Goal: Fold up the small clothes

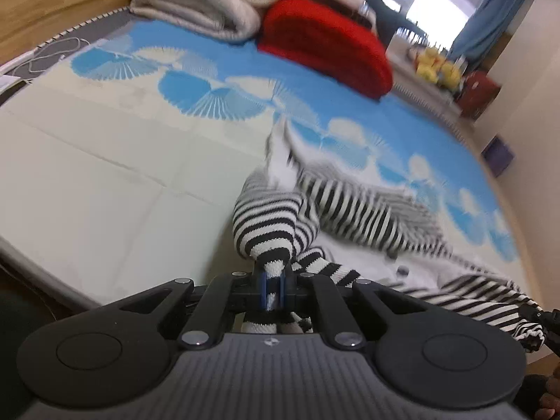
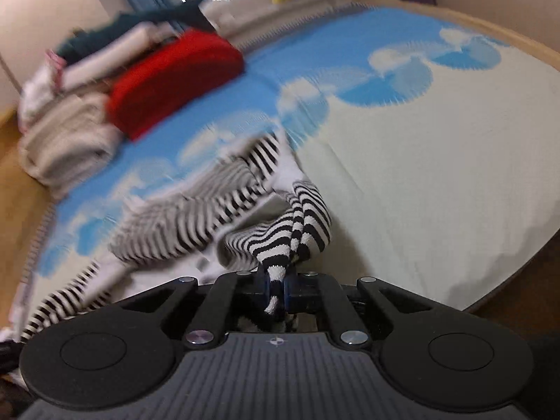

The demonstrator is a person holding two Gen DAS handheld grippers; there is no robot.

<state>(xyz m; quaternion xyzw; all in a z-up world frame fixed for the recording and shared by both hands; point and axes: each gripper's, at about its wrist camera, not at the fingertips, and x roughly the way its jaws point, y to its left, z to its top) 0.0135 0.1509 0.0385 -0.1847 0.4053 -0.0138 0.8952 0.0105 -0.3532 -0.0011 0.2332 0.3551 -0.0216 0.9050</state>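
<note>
Left gripper [image 1: 272, 288] clamped tight on a bunched corner of the striped garment [image 1: 350, 206], right gripper [image 2: 279, 288] pinching another corner, cloth trailing forward from both onto the blue-and-white mat [image 1: 105, 161]. No fold made yet, I'd say. Beyond, a red cushion [image 1: 325, 43] and folded blankets [image 1: 203, 3]

Both wrist views look steeply down, close, sharing the striped garment [image 1: 273, 224].
</note>
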